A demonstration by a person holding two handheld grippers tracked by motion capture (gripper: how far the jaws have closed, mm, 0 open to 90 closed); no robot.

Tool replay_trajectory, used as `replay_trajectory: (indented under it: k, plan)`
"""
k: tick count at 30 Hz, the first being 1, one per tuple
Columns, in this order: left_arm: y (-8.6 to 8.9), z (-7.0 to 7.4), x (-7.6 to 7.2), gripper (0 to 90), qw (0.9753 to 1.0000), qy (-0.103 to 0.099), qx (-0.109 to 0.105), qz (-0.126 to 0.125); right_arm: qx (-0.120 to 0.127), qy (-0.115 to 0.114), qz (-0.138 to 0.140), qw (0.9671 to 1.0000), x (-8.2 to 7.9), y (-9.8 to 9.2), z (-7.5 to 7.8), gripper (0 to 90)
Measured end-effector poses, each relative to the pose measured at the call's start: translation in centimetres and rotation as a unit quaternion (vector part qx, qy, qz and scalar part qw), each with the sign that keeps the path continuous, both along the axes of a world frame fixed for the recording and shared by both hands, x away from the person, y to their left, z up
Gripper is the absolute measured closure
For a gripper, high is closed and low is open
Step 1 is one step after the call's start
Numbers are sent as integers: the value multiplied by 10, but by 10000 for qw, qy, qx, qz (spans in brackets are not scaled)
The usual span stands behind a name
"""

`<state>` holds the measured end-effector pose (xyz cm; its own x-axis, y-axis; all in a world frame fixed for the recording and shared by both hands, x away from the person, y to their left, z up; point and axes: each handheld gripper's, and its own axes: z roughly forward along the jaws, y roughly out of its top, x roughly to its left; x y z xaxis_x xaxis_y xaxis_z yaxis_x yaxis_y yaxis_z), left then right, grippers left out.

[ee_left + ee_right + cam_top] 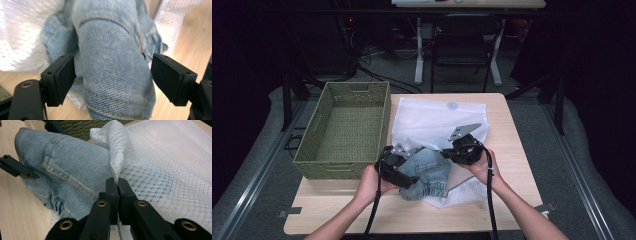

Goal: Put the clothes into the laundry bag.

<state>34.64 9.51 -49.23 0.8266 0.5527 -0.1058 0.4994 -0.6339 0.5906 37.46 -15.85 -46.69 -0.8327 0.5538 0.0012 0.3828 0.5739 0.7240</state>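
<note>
Denim, pale blue and bunched, lies at the near middle of the desk (512, 205): the jeans (428, 172) rest half on, half inside a white mesh bag (437, 120) whose far part spreads flat toward the desk's far edge. Left hand-held gripper (391, 162): jaws spread wide on either side of a thick roll of denim (112, 75), neither pad visibly pressing it. Right hand-held gripper (464, 147): jaws closed on a raised fold of the mesh bag (117, 157), pinching it just beside the jeans (72, 167). Farther off, at the left, an empty green woven basket (344, 165) stands touching or just beside the bag's left edge; whether the two meet cannot be told.

Judged risks. The denim roll nearly fills the left gap, so a closing grasp may catch only an outer layer and let the bulk slide out. The mesh fold held on the right is thin; a pull could slip it free or close the bag's mouth over the jeans. Any lift of the jeans may drag the loose mesh along, and a sideways sweep could nudge the basket toward the desk's left edge
</note>
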Motion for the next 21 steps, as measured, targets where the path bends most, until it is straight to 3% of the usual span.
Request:
replay_trajectory:
  k: [4,7,10,11,12,19,21]
  plan:
    - [-4,-8,4,303,9998,177,-5,-106,-17,3,13,10000,0,1,0,882]
    - [-10,-16,6,454,9997,167,-30,-184,-14,27,12,10000,1,1,-2,883]
    - [-11,-18,6,669,9997,105,-70,-198,-27,60,19,10000,2,2,-3,883]
    - [-12,-18,6,669,9997,81,-64,-230,-36,78,14,10000,2,2,-3,883]
    - [-13,-18,5,731,9997,85,-70,-223,-45,69,16,10000,2,3,-3,883]
    - [-21,-7,5,751,9999,-59,-121,-47,69,-30,47,10000,0,5,3,883]
    - [-29,-5,8,752,9996,-200,-160,155,183,-89,73,9998,0,7,8,884]
